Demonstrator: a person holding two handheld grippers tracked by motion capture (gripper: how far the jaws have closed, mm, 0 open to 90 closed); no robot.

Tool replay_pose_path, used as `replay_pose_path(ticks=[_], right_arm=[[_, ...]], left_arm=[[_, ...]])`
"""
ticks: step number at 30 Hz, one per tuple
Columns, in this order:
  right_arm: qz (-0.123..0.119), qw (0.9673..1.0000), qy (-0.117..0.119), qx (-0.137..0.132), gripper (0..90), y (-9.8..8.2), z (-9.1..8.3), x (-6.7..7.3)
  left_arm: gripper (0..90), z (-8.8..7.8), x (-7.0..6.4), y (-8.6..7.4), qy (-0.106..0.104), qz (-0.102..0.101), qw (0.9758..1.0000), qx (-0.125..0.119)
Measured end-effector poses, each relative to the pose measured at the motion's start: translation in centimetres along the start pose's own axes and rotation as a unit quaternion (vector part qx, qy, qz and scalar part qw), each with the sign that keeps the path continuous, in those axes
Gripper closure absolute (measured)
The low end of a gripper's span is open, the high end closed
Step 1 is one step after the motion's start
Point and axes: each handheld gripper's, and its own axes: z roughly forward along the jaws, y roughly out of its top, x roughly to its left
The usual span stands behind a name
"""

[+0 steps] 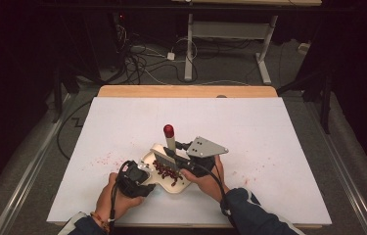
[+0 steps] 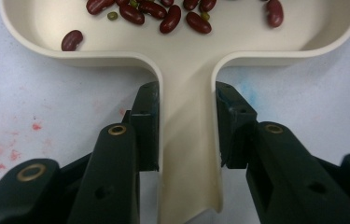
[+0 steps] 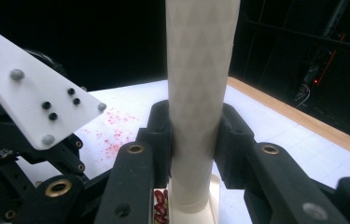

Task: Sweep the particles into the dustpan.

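Observation:
A cream scoop tray [image 1: 180, 188] lies on the white table near the front edge, with red beans [image 1: 166, 172] inside. In the left gripper view my left gripper [image 2: 186, 121] is shut on the tray's handle [image 2: 187, 158], and red and small green beans [image 2: 170, 18] lie in the pan. My left gripper [image 1: 147, 182] sits at the tray's left. My right gripper [image 1: 181, 161] is shut on a brush's white handle [image 1: 170, 143], which has a red tip [image 1: 169, 130]. The handle [image 3: 200, 70] stands between its jaws [image 3: 193, 135], above the beans [image 3: 161, 205].
Red stains [image 1: 103, 159] and specks [image 1: 262, 166] dot the white table sheet [image 1: 269, 127]. A wooden strip [image 1: 186, 91] runs along the far edge. Cables and desk legs [image 1: 189, 49] lie on the floor beyond. A pale three-cornered plate [image 3: 32, 102] on a black body shows at left.

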Motion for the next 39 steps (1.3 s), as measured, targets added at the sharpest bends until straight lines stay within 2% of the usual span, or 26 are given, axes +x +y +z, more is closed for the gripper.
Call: replay_pose_path(ticks=[3, 4, 8, 10, 13, 18, 21, 23, 25, 27, 28, 32, 34, 39], right_arm=[[-0.002, 1.0000, 0.000, -0.006, 70.8, 0.2, -0.3, -0.3], [0.007, 0.9999, -0.003, -0.010, 70.8, 0.4, -0.6, -0.4], [0.007, 0.9996, -0.013, -0.024, 70.8, 1.6, -1.9, -1.0], [0.001, 0.9994, -0.023, -0.027, 70.8, 1.8, -2.6, -1.3], [0.004, 0.9992, -0.035, -0.020, 70.8, 1.9, -3.5, -1.8], [0.000, 0.9983, -0.057, 0.007, 70.8, 0.5, -5.4, -2.6], [0.010, 0.9973, -0.070, 0.021, 70.8, -0.7, -6.6, -2.9], [0.015, 0.9967, -0.076, 0.023, 70.8, -1.5, -7.3, -2.8], [0.014, 0.9963, -0.083, 0.014, 70.8, -2.2, -7.7, -2.6], [0.008, 0.9966, -0.080, 0.022, 70.8, -2.4, -7.7, -2.5], [0.014, 0.9967, -0.077, 0.021, 70.8, -2.4, -7.7, -2.3], [0.013, 0.9978, -0.061, 0.022, 70.7, -2.3, -7.2, -1.3], [0.000, 0.9982, -0.055, 0.022, 70.7, -2.2, -6.8, -0.6], [0.005, 0.9993, -0.035, 0.015, 70.8, -1.7, -6.1, 0.4]], left_arm=[[64.1, 0.0, 0.0, 0.0, 0.000, 0.001, 1.0000, 0.001], [64.0, 0.0, 0.0, 0.0, 0.000, 0.001, 1.0000, 0.001], [64.1, 0.0, 0.0, 0.0, -0.001, 0.001, 1.0000, 0.001], [64.1, 0.0, 0.1, 0.0, 0.002, 0.004, 1.0000, 0.001], [64.1, 0.0, 0.0, 0.0, 0.002, 0.003, 1.0000, 0.002], [64.1, 0.0, -0.2, 0.0, 0.009, 0.006, 0.9999, 0.005], [64.1, 0.0, -0.4, 0.0, 0.015, 0.013, 0.9998, 0.008], [64.1, 0.0, -0.5, 0.0, 0.017, 0.013, 0.9997, 0.007], [64.2, 0.0, -0.6, 0.0, 0.020, 0.013, 0.9997, 0.008], [64.1, 0.0, -0.6, 0.0, 0.021, 0.012, 0.9997, 0.008], [64.1, 0.0, -0.6, 0.0, 0.020, 0.012, 0.9997, 0.008], [64.1, 0.0, -0.6, 0.0, 0.020, 0.012, 0.9997, 0.007], [64.1, 0.0, -0.5, 0.0, 0.019, 0.012, 0.9997, 0.007], [64.1, 0.0, -0.6, 0.1, 0.020, 0.012, 0.9997, 0.006]])
